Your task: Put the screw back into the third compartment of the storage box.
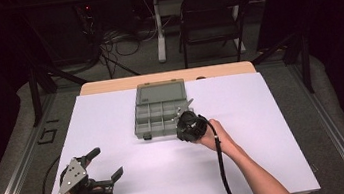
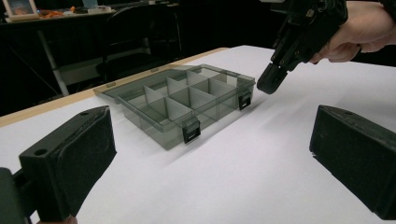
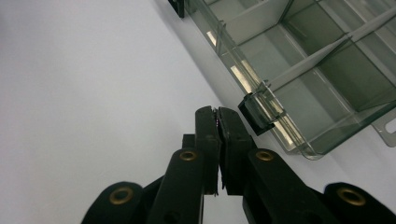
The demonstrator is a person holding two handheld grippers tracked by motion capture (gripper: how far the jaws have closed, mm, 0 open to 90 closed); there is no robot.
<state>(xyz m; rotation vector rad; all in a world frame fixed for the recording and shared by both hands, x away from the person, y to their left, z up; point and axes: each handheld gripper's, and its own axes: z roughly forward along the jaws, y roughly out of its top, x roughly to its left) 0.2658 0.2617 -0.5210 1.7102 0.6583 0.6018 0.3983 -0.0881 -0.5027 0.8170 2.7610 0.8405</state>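
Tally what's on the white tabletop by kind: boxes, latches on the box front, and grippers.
Compartment box: 1
Black latches: 2
Grippers, left gripper and right gripper: 2
Total: 5

A black metal folding chair [image 1: 210, 19] stands beyond the white-covered table [image 1: 112, 115], beside tangled black cables [image 1: 118, 46] on the grey floor [image 1: 145, 60].
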